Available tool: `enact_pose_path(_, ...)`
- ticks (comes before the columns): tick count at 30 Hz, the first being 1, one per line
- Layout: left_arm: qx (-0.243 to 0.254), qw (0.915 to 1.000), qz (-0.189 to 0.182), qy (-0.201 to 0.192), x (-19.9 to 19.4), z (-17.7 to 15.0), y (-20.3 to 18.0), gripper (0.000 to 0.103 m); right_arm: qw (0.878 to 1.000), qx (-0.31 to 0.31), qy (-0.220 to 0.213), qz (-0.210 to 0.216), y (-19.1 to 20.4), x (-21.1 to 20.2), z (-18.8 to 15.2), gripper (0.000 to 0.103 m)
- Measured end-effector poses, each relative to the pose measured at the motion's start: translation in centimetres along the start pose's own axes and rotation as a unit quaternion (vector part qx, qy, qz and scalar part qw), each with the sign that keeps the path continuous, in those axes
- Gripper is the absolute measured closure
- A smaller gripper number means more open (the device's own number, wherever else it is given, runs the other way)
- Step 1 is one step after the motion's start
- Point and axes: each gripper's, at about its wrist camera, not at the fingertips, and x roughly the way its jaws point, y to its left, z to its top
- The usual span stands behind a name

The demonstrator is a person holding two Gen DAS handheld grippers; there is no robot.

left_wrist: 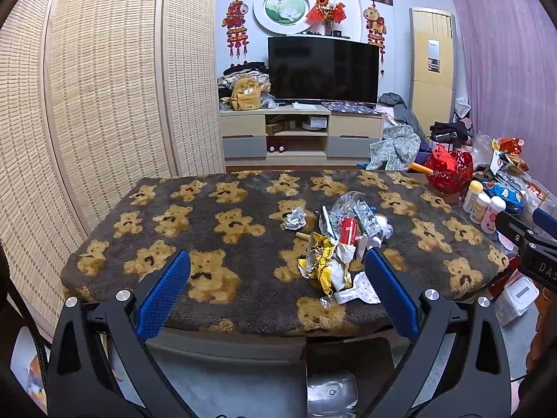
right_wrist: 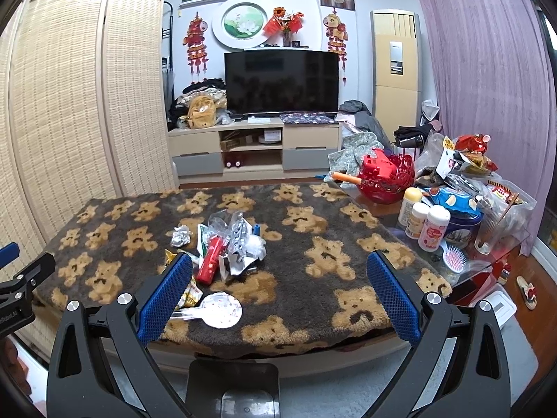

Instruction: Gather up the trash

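I hold both grippers, L (left_wrist: 276,284) & R (right_wrist: 280,285), jaws wide, empty. Trash pile (right_wrist: 226,244) (wrappers, red tube) sits on bear blanket (right_wrist: 313,219).

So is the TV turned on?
No, the TV screen is dark all over and only shows faint reflections of the room.

Open worktop on the left, clutter on the right

The bear-patterned worktop (right_wrist: 313,209) lies bare left of and beyond the trash heap (right_wrist: 222,247). Along its right edge, white bottles (right_wrist: 423,223), a blue tin (right_wrist: 459,226) and a red basket (right_wrist: 386,177) crowd together, blocking that side.
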Motion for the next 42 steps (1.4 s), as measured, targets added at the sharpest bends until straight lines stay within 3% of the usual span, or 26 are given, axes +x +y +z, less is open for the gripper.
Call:
enact_pose_path(33,-0.003,1.0,0.001,0.002,0.0,0.2,0.5,0.008,1.0,0.013,0.004,0.002,-0.4,0.4,-0.9,0.003)
enact_pose_path(42,-0.006,0.9999,0.005,0.007,0.6,0.1,0.6,0.008,0.999,0.033,0.016,0.02,-0.9,1.3,-1.2,0.003)
